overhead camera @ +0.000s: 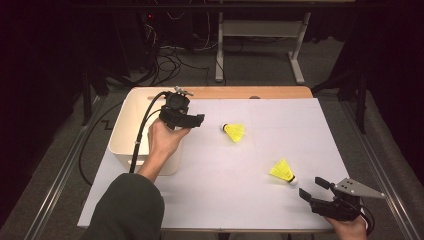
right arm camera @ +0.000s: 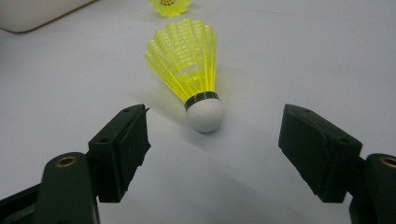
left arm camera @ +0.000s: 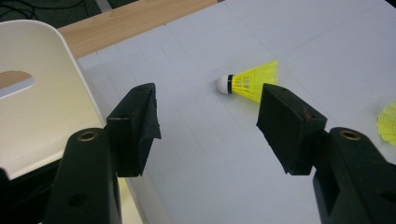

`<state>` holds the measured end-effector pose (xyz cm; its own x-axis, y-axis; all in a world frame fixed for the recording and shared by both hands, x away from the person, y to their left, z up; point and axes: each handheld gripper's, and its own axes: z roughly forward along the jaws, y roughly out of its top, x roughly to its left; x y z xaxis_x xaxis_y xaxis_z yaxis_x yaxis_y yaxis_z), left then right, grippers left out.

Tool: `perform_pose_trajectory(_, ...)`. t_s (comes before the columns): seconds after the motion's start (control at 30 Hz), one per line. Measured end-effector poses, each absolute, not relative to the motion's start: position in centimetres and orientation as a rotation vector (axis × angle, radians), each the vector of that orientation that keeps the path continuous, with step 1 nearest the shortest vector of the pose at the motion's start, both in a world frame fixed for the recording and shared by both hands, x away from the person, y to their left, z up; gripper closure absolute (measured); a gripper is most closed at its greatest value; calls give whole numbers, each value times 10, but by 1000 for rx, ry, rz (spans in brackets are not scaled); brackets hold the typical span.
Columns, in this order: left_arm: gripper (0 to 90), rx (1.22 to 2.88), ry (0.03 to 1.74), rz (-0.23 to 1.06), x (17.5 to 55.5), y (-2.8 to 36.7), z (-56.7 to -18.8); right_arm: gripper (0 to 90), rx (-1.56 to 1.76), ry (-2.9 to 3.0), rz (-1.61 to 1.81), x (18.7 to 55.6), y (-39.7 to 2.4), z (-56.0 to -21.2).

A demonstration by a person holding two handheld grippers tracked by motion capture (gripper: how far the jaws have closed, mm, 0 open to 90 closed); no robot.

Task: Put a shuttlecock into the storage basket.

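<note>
Two yellow shuttlecocks with white cork heads lie on the white table. The far one [overhead camera: 234, 132] [left arm camera: 247, 82] rests near the middle, its head pointing left. My left gripper [overhead camera: 192, 121] [left arm camera: 208, 128] hovers to its left, beside the bin, jaws open and empty. The near shuttlecock [overhead camera: 283, 171] [right arm camera: 190, 70] lies at the front right with its head toward me. My right gripper [overhead camera: 312, 189] [right arm camera: 212, 149] sits just in front of that head, jaws wide open and nothing between them.
A cream plastic bin [overhead camera: 131, 131] [left arm camera: 32, 93] stands at the table's left, partly under my left hand. A wooden strip [overhead camera: 235, 92] runs along the far edge. Beyond it are table legs and cables on the floor.
</note>
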<state>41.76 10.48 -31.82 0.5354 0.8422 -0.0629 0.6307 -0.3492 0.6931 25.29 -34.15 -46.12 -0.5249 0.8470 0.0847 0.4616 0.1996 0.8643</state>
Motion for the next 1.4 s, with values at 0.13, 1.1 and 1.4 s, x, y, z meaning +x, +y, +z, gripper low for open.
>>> perform_pose_trajectory(0.13,390,2096,1178,398,416,100,-319,247,1222,2069,1265,253,-341,-461)
perform_pose_trajectory(1.1,374,2144,1105,372,402,72,-339,247,1223,2067,1267,253,-342,-461)
perform_pose_trajectory(1.4,367,2139,1097,356,400,65,-343,247,1222,2067,1268,253,-342,-461)
